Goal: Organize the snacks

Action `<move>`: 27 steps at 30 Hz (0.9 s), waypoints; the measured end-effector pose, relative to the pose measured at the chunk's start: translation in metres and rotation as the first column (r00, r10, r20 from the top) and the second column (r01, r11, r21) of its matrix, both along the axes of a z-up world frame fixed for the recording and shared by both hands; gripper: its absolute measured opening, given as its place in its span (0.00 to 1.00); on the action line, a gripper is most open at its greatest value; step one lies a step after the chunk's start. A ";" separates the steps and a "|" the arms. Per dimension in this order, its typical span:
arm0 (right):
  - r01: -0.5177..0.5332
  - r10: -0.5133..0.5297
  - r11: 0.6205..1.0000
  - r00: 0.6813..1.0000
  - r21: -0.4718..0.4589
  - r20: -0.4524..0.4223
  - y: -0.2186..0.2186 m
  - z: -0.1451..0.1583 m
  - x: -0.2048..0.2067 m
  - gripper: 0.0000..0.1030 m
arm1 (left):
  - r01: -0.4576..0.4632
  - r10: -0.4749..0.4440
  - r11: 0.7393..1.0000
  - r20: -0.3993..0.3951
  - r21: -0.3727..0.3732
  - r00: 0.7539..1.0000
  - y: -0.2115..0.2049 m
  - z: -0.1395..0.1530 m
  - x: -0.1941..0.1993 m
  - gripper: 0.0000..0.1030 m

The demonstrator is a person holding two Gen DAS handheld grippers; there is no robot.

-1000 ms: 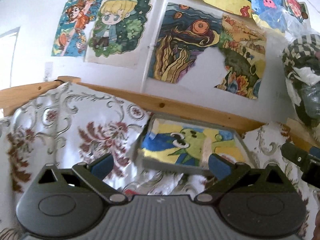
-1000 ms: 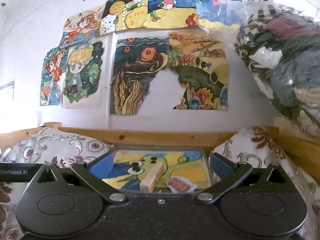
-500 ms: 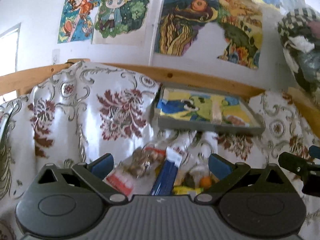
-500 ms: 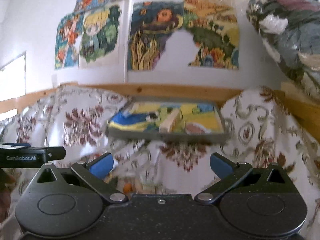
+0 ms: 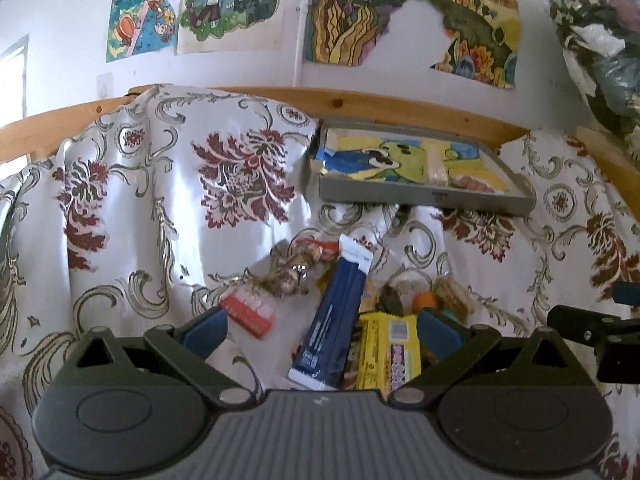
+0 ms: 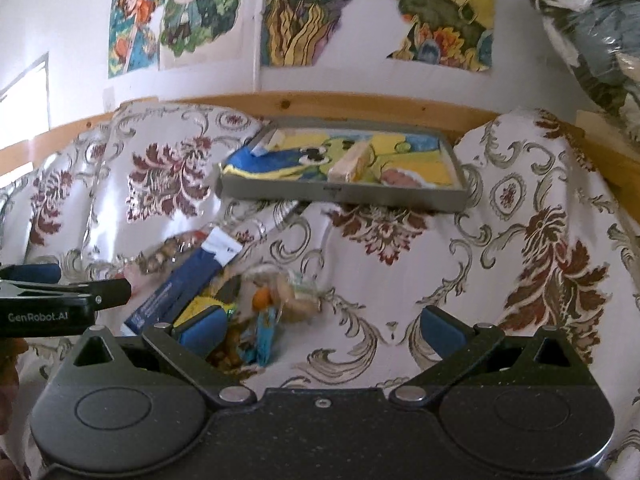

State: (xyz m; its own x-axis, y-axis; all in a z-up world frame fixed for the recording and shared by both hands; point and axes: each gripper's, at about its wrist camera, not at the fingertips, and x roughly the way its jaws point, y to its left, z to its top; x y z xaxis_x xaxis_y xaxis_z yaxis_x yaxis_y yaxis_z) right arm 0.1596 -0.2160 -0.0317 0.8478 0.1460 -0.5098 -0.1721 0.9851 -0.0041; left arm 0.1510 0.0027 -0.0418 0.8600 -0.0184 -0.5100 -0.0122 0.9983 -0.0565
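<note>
A heap of snacks lies on the floral cloth: a dark blue packet [image 5: 335, 312] [image 6: 182, 286], a yellow wrapped bar [image 5: 388, 350], a red and white packet [image 5: 250, 312], a clear bag of brown pieces [image 5: 290, 274] and a small orange sweet [image 5: 425, 301] [image 6: 262, 300]. Beyond it sits a grey tray [image 5: 424, 199] [image 6: 344, 194] with a cartoon picture inside, holding a pale beige bar [image 5: 435, 166] [image 6: 354, 162] and a reddish packet [image 6: 400, 179]. My left gripper [image 5: 322, 330] hangs open just above the heap. My right gripper [image 6: 322, 326] is open too, to the right of the heap.
A wooden rail [image 5: 400, 106] runs behind the tray under a wall of drawings [image 5: 352, 12]. A bulging clear bag of clothes [image 5: 600, 40] hangs at the upper right. The cloth [image 6: 540, 240] lies in folds to the right of the heap.
Both views have tilted down. The snack heap, hidden a second ago, is now in sight under both grippers, and the tray has slid up in the views.
</note>
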 end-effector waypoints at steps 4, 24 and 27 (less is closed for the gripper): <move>-0.004 0.003 1.000 0.999 -0.017 -0.033 0.003 -0.005 0.005 0.99 | 0.004 -0.003 1.000 -0.026 0.011 1.000 0.000 -0.006 0.001 1.00; -0.019 0.006 0.997 0.987 -0.079 -0.162 0.011 -0.023 0.018 0.99 | 0.032 -0.028 0.999 -0.128 0.029 0.991 -0.001 -0.023 0.012 1.00; -0.045 0.027 0.994 0.984 -0.097 -0.179 0.013 -0.025 0.023 0.99 | 0.040 -0.034 0.998 -0.142 0.039 0.989 -0.001 -0.024 0.015 1.00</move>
